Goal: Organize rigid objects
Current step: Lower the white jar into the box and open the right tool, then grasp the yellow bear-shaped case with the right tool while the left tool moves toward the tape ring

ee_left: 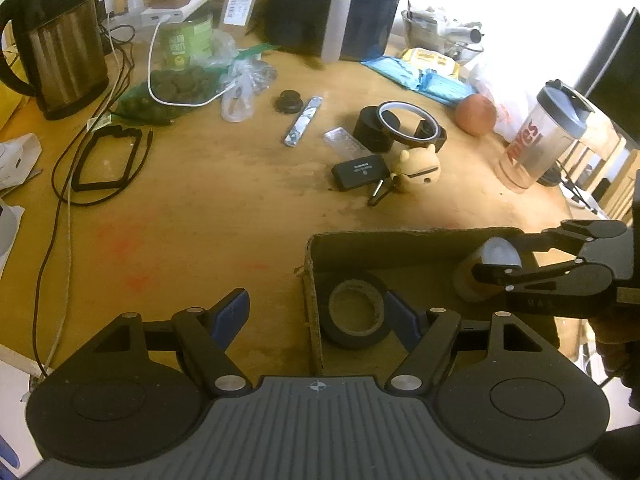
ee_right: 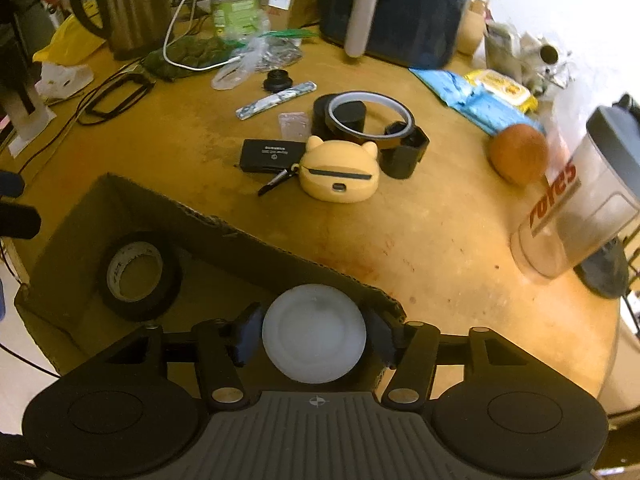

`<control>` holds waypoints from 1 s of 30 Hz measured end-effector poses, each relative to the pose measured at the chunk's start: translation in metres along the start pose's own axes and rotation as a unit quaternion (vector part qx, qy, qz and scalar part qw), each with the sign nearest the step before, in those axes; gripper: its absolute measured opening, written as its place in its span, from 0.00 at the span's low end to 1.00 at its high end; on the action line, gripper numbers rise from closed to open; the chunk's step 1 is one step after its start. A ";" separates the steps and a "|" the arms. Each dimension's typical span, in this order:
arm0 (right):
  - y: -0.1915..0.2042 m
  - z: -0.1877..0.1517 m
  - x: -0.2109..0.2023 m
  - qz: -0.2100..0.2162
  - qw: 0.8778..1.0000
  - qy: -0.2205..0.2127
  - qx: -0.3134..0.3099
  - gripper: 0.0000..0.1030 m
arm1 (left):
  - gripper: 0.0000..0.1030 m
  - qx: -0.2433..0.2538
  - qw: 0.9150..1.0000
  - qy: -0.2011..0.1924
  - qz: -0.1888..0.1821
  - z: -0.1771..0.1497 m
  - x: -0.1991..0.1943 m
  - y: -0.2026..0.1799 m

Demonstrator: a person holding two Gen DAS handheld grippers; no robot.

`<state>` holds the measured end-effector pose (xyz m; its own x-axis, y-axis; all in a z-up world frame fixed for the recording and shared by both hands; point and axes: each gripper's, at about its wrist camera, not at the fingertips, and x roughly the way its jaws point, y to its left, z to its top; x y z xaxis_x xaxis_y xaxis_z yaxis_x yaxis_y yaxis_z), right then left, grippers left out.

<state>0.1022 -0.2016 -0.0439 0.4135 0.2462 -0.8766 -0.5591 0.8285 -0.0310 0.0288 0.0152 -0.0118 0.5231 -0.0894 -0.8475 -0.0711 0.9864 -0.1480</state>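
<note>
Over the cardboard box at the near edge of the wooden surface: right tool clamped on a pale round-lidded container, fingers pressing opposite sides of it, carried just inside the box's near right end, probably for setting down beside what lies there; black tape roll flat on the box floor at the far left, leaving room for more; left tool spread wide and holding nothing, straddling the box's left wall with one finger inside next to the roll, likely steadying or merely waiting.

Farther back, not yet gathered: cream bear-shaped case, touching a flat black device with small white print too fine to read; amber tape ring among black cylinders; orange fruit.

Readable writing scarce: red letters on the clear shaker bottle, seemingly "roles" or similar, partly cut off; green tin label illegible.
</note>
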 end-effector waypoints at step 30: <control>-0.042 0.018 -0.024 -0.007 0.993 -0.074 0.087 1.00 | 0.72 0.015 1.000 -0.024 -0.002 0.032 -0.005 -0.019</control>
<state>0.1286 -0.2338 -0.0128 0.5284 0.2955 -0.7959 -0.4257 0.9033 0.0528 0.0545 0.0012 0.0111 0.5629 -0.0867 -0.8219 -0.0444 0.9899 -0.1349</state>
